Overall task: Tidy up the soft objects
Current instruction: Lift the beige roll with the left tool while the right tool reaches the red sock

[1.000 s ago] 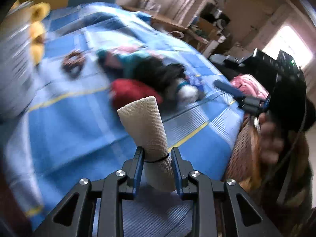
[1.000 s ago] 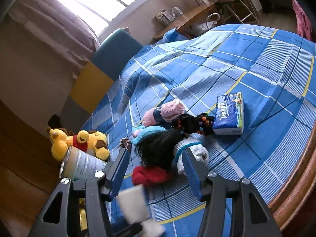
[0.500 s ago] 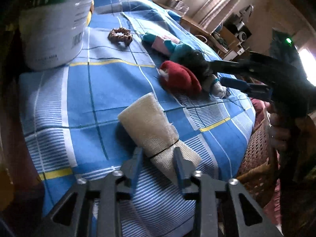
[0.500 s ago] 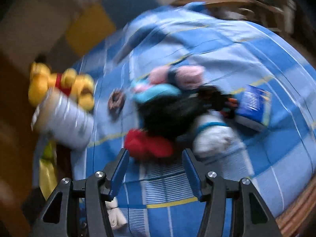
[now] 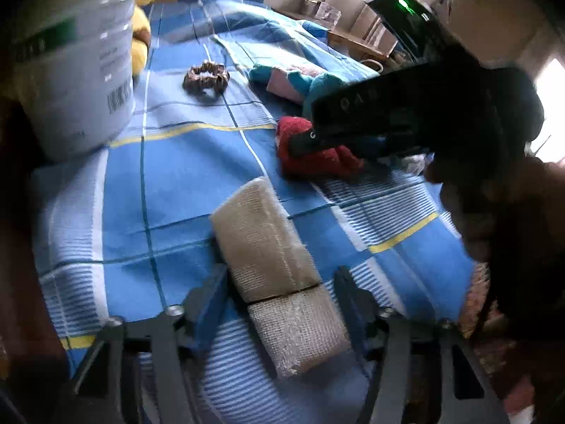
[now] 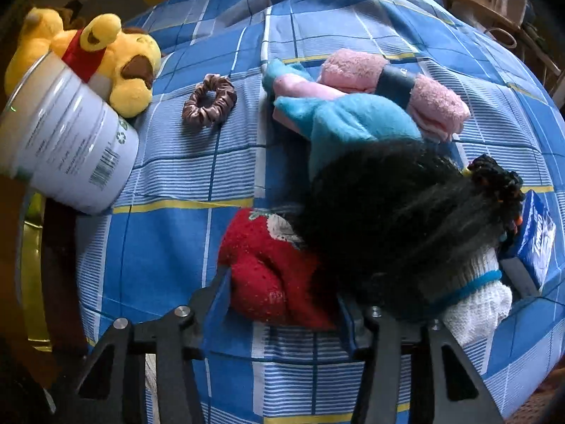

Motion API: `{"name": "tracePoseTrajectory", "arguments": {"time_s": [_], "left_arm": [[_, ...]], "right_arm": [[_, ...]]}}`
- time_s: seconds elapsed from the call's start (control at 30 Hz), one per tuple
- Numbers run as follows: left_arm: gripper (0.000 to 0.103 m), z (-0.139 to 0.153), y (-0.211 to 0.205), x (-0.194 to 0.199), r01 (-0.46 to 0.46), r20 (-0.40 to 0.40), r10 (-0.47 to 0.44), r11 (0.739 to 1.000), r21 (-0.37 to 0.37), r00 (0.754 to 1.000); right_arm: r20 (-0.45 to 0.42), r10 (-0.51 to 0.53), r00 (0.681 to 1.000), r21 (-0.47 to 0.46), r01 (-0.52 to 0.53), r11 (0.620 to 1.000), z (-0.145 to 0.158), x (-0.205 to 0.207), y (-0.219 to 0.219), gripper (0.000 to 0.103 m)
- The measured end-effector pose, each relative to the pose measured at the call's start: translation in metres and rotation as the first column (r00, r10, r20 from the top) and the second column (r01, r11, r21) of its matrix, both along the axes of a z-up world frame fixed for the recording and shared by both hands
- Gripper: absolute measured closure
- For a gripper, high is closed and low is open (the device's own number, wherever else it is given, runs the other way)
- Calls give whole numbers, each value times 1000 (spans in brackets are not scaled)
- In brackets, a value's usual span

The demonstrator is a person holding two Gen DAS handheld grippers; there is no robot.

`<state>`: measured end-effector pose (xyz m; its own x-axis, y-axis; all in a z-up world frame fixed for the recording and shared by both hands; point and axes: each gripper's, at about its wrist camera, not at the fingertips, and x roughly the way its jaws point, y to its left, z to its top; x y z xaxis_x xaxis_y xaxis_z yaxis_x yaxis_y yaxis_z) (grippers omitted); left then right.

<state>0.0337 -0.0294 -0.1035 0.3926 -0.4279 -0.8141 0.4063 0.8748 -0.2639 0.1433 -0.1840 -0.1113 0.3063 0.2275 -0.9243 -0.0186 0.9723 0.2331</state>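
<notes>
A beige rolled cloth [image 5: 272, 268], banded in the middle, lies on the blue checked bedspread [image 5: 169, 176] between the fingers of my left gripper [image 5: 282, 300], which is open and apart from it. My right gripper [image 6: 282, 296] is open, its jaws on either side of a red strawberry-print sock [image 6: 268, 268]. The right gripper [image 5: 388, 120] also shows over the red sock [image 5: 317, 159] in the left wrist view. Against the sock lies a black wig [image 6: 395, 222], with a white rolled sock [image 6: 476, 304], a teal plush [image 6: 353, 120] and a pink towel roll [image 6: 388, 81].
A white tin [image 6: 67, 141] stands at the left bed edge beside a yellow plush bear [image 6: 116, 56]. A brown scrunchie [image 6: 210, 100] lies near them. A blue tissue pack [image 6: 536, 240] sits at the right. Furniture lines the far wall [image 5: 353, 39].
My left gripper has set the beige roll down on the bed and opened. My right gripper has moved down and forward until its jaws flank the red sock.
</notes>
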Motion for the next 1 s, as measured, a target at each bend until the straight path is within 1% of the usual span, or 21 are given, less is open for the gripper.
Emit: {"name": "tracePoseTrajectory", "arguments": {"time_s": [0.1, 0.2, 0.47, 0.53, 0.6, 0.73, 0.83, 0.9, 1.0], "left_arm": [[45, -3, 5, -3, -9, 16, 10, 1000, -20, 1000], [43, -5, 8, -3, -12, 20, 12, 999, -30, 1000], [45, -6, 1, -14, -3, 91, 2, 1000, 16, 996], [45, -6, -1, -16, -2, 106, -2, 999, 38, 994], [45, -6, 0, -16, -3, 106, -1, 999, 40, 994], [46, -6, 7, -13, -12, 82, 12, 1000, -6, 997], [47, -6, 9, -13, -10, 75, 11, 1000, -11, 997], [51, -6, 9, -13, -10, 81, 10, 1000, 3, 997], [54, -6, 11, -13, -11, 79, 11, 1000, -1, 997]], "right_arm": [[-9, 11, 1000, 4, -11, 1000, -3, -1, -2, 53], [-13, 10, 1000, 16, -10, 1000, -3, -1, -4, 53], [-16, 8, 1000, 17, -8, 1000, 1, -5, -4, 52], [-15, 8, 1000, 15, -8, 1000, -1, 0, -1, 52], [-16, 7, 1000, 16, -7, 1000, -1, -1, -2, 51], [-14, 1, 1000, 24, -1, 1000, -2, 0, -1, 51], [-13, 5, 1000, 17, -5, 1000, -2, 0, -1, 50], [-13, 9, 1000, 11, -9, 1000, -2, 0, 1, 50], [-13, 10, 1000, 10, -10, 1000, -2, 0, 2, 50]]}}
